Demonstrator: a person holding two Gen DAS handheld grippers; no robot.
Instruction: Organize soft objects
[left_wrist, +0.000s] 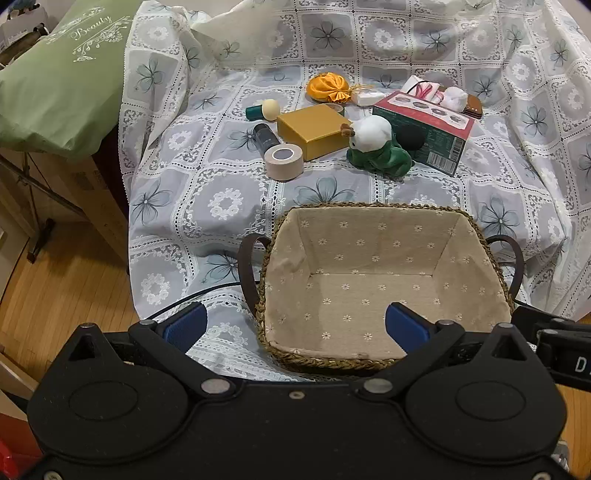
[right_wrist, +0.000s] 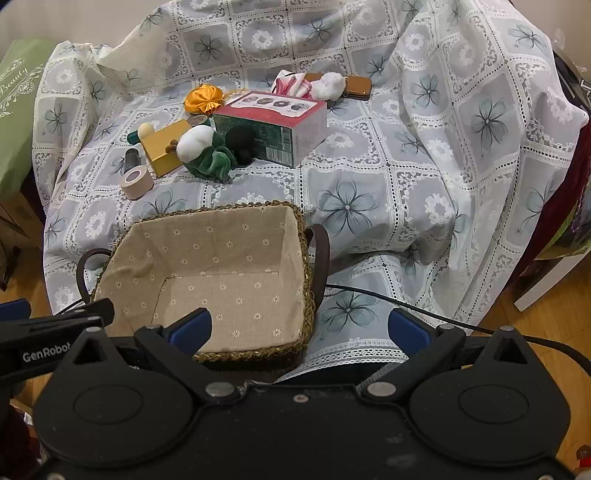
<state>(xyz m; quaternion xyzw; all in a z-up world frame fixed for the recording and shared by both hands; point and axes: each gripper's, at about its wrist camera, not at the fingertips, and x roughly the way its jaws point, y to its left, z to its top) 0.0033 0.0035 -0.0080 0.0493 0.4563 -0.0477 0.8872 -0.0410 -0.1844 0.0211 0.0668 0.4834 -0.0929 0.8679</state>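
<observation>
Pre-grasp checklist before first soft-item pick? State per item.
1. Left gripper open, nothing held: ok.
2. Right gripper open, nothing held: ok.
3. Basket holds nothing, liner bare: ok.
4. Green and white plush unobstructed from above: ok.
5. Plush apart from the gold box and the green carton: not ok, it lies close to both.
6. Orange fabric flower free of neighbours: cannot tell.

The right gripper (right_wrist: 299, 328) hung spread wide with nothing between its fingers, above the near rim of a lined wicker basket (right_wrist: 306, 266). Beyond it, a green-and-white plush (right_wrist: 201, 149) lay against a tissue box (right_wrist: 273, 125) on the floral cloth (right_wrist: 406, 166).
</observation>
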